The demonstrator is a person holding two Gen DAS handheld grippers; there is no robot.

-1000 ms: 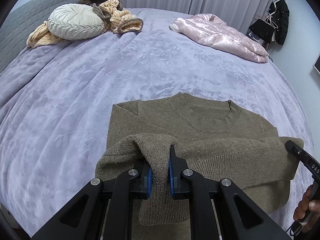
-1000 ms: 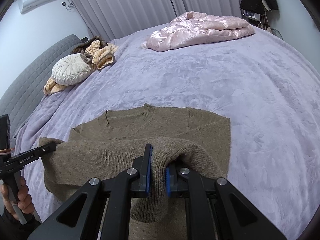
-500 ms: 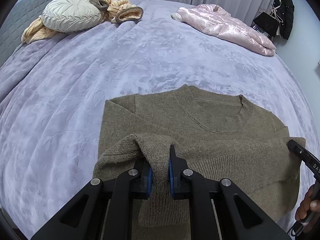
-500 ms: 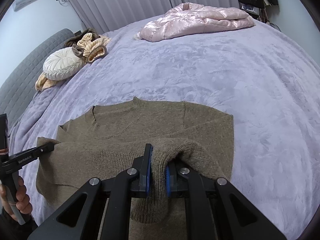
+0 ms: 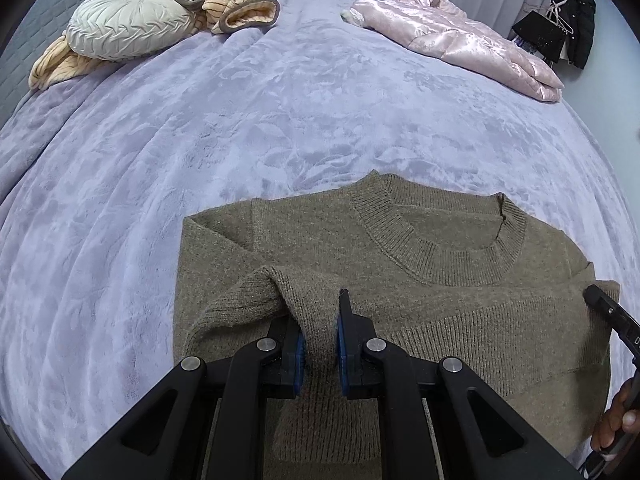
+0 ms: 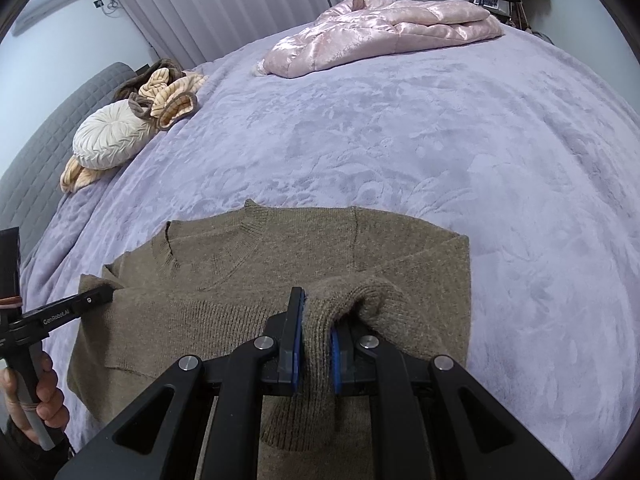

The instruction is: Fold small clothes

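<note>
Pinching the olive-brown knitted sweater (image 5: 460, 304) on the lilac plush bed (image 5: 200, 128), left tool (image 5: 320, 344) and right tool (image 6: 316, 348) each clamp its hem, which may slip loose, skewing the fold

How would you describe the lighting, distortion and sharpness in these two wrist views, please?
Left wrist view: soft, even light, no glare; fisheye bends the bed into a dome, with dark corners; the sweater knit is sharp at the left tongs. Right wrist view: same bulge, the curtains lean; only the pink jacket shows sheen; right tongs crisp.
</note>
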